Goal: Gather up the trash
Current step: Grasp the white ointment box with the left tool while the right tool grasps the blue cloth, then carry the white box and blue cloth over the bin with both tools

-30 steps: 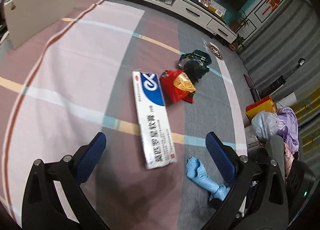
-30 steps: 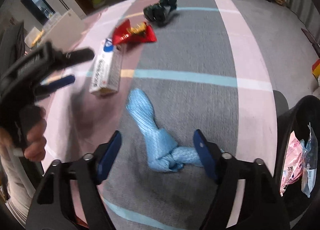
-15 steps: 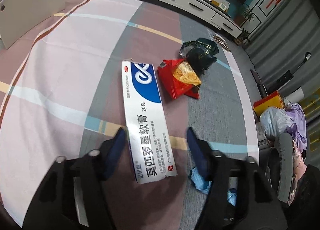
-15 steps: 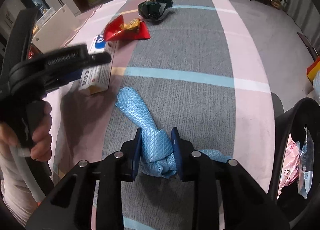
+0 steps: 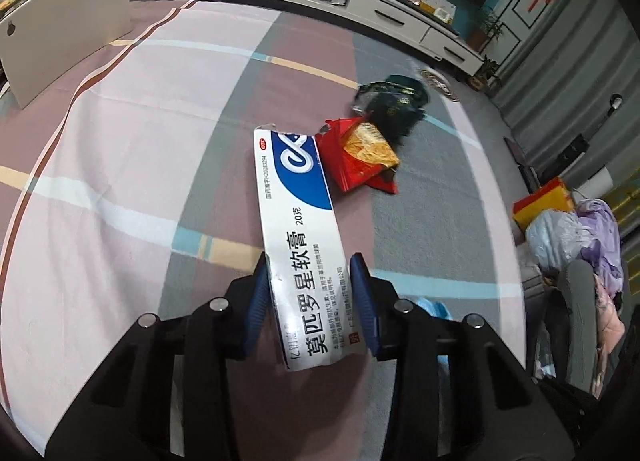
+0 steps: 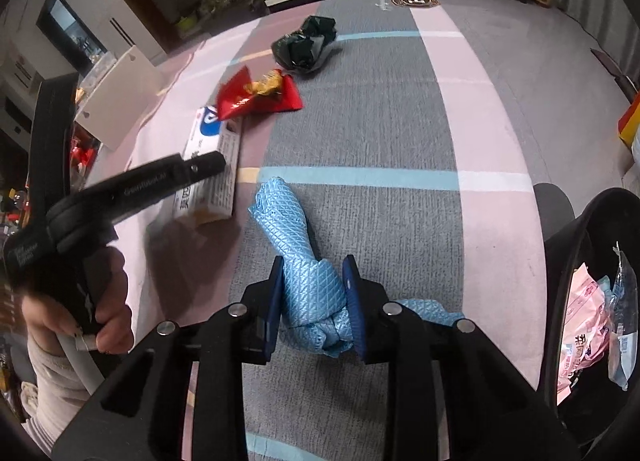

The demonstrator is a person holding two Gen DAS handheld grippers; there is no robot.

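We logged the long white-and-blue cardboard ointment box lying on the striped carpet, long axis running away from the left gripper, blue logo end farthest and tilted slightly left. The blue pads pressed both long sides of its near end, so the left gripper was clamped on the box; a second earlier those pads stood wide apart around it. The right gripper was clenched on the knotted middle of the light blue quilted cloth, whose free end pointed up and left over the carpet; a second earlier its jaws also stood wide. Beyond the box lay a red snack wrapper touching its far corner, then a dark green crumpled bag. A black bin holding packets sat right of the cloth.
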